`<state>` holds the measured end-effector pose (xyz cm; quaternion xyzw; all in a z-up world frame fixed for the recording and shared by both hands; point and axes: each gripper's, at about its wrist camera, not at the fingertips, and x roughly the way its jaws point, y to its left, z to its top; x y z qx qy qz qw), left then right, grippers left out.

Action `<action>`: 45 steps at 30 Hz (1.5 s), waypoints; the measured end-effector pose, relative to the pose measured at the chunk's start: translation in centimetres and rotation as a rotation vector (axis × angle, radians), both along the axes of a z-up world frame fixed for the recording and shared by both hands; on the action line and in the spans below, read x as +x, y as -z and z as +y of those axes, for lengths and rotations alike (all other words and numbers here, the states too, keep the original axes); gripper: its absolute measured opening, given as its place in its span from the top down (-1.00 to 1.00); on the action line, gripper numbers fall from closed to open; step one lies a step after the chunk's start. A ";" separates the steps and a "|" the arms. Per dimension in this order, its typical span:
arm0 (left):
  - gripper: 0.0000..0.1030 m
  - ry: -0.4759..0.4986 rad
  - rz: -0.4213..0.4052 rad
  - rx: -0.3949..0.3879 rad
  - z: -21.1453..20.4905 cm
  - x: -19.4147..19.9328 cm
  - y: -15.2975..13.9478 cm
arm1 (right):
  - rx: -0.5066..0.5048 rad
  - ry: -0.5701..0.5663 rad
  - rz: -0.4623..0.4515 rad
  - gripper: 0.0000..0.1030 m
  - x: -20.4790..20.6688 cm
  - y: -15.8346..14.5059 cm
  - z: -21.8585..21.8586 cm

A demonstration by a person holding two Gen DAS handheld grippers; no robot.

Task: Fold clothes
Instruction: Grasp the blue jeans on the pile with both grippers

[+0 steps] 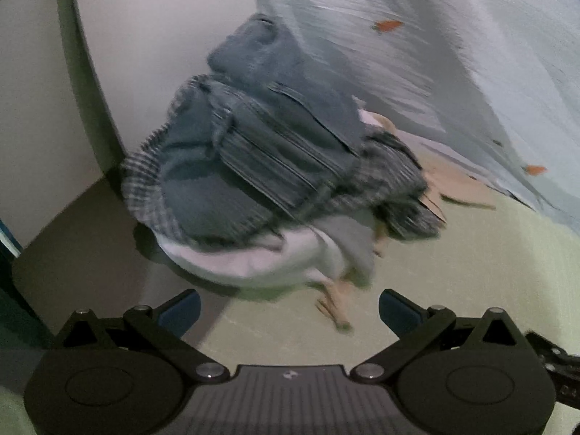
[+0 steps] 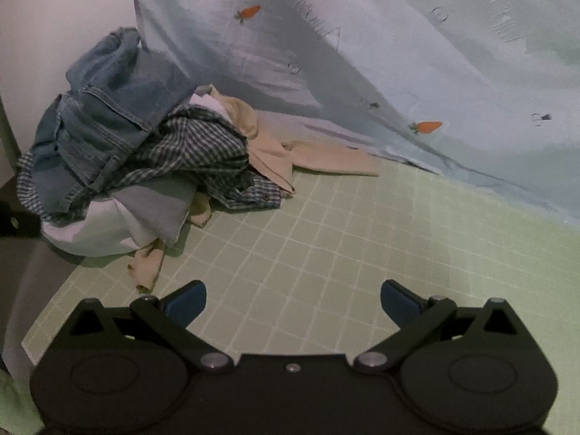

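Observation:
A heap of clothes lies on a green gridded mat [image 2: 326, 239]. Blue jeans [image 2: 108, 108] top the heap, over a blue checked shirt [image 2: 195, 148], a beige garment [image 2: 319, 157] and a white and grey piece [image 2: 108, 228]. In the blurred left wrist view the same jeans [image 1: 253, 137] and checked shirt [image 1: 391, 177] sit ahead of my left gripper [image 1: 288, 313], which is open and holds nothing. My right gripper [image 2: 293, 302] is open too, hovering over bare mat to the right of the heap, apart from it.
A pale blue sheet with orange carrot prints [image 2: 398, 54] hangs or drapes behind the heap, reaching down to the mat. A white wall [image 1: 145, 36] stands at the left. The mat's edge [image 2: 36, 340] and a grey surface lie at the lower left.

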<state>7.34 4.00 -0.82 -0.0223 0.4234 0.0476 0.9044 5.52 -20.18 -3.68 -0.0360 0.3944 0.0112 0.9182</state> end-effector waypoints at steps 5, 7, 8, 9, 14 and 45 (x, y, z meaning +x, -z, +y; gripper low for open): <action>-1.00 -0.049 -0.003 0.019 3.0 5.1 -0.3 | -0.005 -0.062 -0.013 -1.00 5.5 -0.2 1.0; -1.00 -0.076 -0.005 0.026 4.3 7.4 -0.4 | -0.011 -0.091 -0.025 -1.00 8.0 -0.4 1.6; -1.00 -0.089 -0.007 0.029 4.9 8.6 -0.5 | -0.018 -0.106 -0.033 -1.00 9.6 -0.6 2.1; -1.00 -0.103 -0.009 0.033 5.6 9.8 -0.5 | -0.026 -0.121 -0.042 -1.00 11.3 -0.8 2.7; -1.00 -0.175 -0.032 0.036 8.9 15.6 -0.9 | -0.023 -0.200 -0.102 -0.89 20.1 -1.8 6.5; 0.88 -0.153 -0.113 -0.042 8.0 18.3 -0.4 | 0.456 -0.255 -0.187 0.96 28.2 -2.7 8.8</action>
